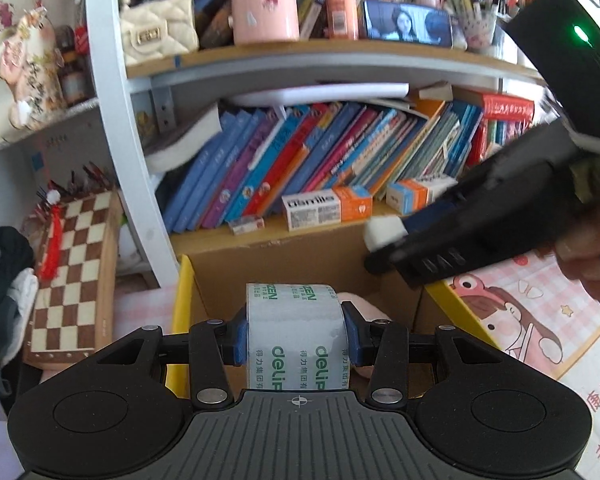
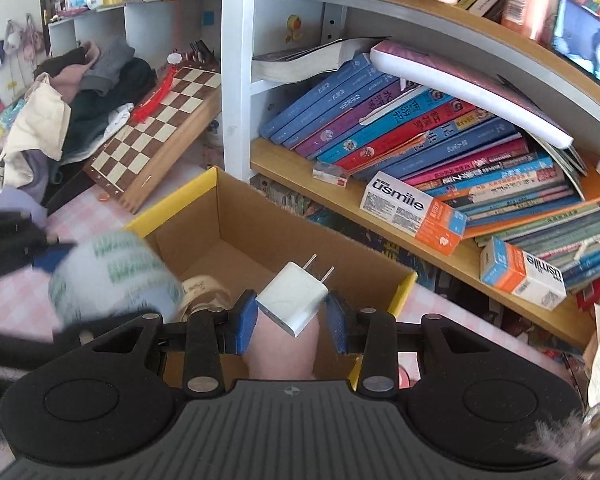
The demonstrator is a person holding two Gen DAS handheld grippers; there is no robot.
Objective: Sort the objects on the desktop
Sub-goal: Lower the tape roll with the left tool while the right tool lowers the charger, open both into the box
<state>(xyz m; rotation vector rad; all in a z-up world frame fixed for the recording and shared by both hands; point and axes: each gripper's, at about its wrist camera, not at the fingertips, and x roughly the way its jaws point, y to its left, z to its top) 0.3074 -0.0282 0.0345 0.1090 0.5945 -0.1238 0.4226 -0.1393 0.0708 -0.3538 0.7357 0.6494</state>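
Note:
My left gripper (image 1: pixel 296 336) is shut on a roll of deli tape (image 1: pixel 297 340) and holds it over the open cardboard box (image 1: pixel 300 256). The same roll shows blurred at the left of the right wrist view (image 2: pixel 112 280). My right gripper (image 2: pixel 292 322) is shut on a white plug charger (image 2: pixel 294 298), prongs pointing away, over the same box (image 2: pixel 228 220). In the left wrist view the right gripper (image 1: pixel 384 240) comes in from the right with the charger (image 1: pixel 384 234) above the box's far right corner. A pink object (image 2: pixel 284 352) and another tape roll (image 2: pixel 204 292) lie in the box.
A bookshelf with leaning books (image 1: pixel 320 160) and usmile boxes (image 2: pixel 412 212) stands behind the box. A chessboard (image 1: pixel 72 276) leans at the left beside a pile of clothes (image 2: pixel 80 92). A pink cartoon-printed box (image 1: pixel 540 328) lies at the right.

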